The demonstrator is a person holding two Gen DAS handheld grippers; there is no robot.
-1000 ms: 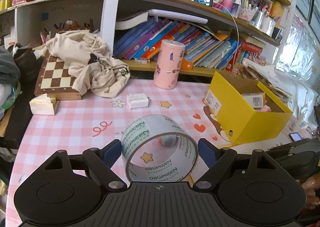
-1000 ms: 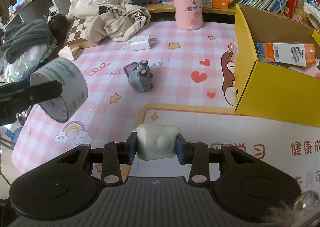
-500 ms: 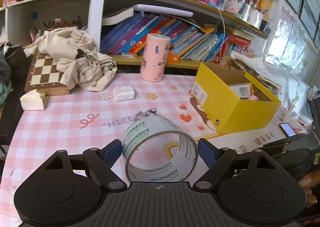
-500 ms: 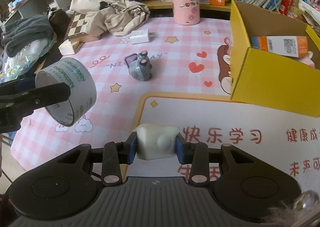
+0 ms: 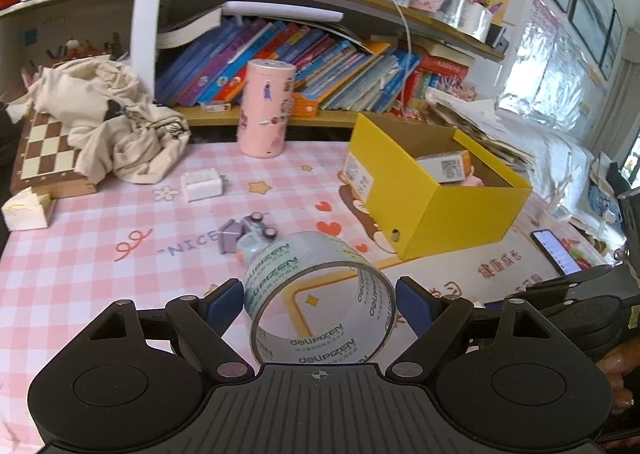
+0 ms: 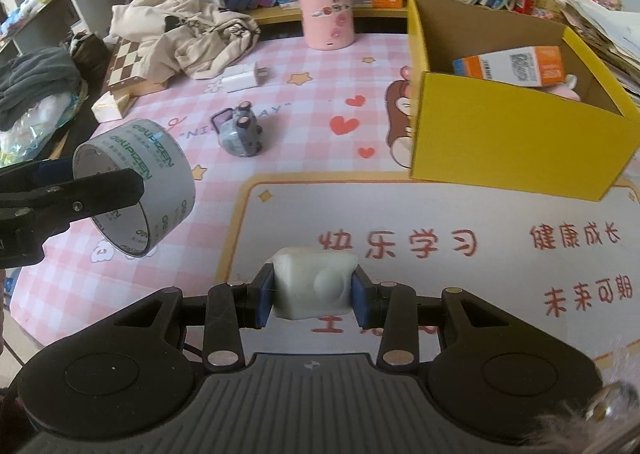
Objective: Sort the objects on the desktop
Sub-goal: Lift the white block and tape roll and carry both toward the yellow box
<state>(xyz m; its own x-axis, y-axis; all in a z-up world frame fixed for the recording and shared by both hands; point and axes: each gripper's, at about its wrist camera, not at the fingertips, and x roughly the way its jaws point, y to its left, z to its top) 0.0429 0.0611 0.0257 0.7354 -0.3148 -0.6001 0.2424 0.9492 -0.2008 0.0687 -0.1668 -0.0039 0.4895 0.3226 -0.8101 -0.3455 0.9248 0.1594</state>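
Note:
My left gripper (image 5: 320, 300) is shut on a clear tape roll (image 5: 316, 266) with green lettering, held above the pink checked mat; the tape roll (image 6: 136, 173) also shows at the left of the right wrist view. My right gripper (image 6: 313, 292) is shut on a pale off-white block (image 6: 314, 280) over the white part of the mat. An open yellow box (image 6: 512, 133) stands ahead and right, with an orange-and-white carton (image 6: 510, 65) inside. The yellow box (image 5: 436, 197) lies right of the tape. A small grey toy (image 6: 240, 131) and a white charger (image 6: 242, 77) rest on the mat.
A pink cylinder tin (image 6: 326, 1) stands at the back by the bookshelf (image 5: 320, 65). A beige cloth (image 6: 180, 29) lies over a chessboard (image 6: 124, 65) at back left. A phone (image 5: 556, 254) lies right of the box. A small white box (image 5: 26, 209) sits at far left.
Both grippers have shifted right and forward with their loads; the yellow box has come nearer in the right wrist view, and the grey toy now shows beyond the tape roll.

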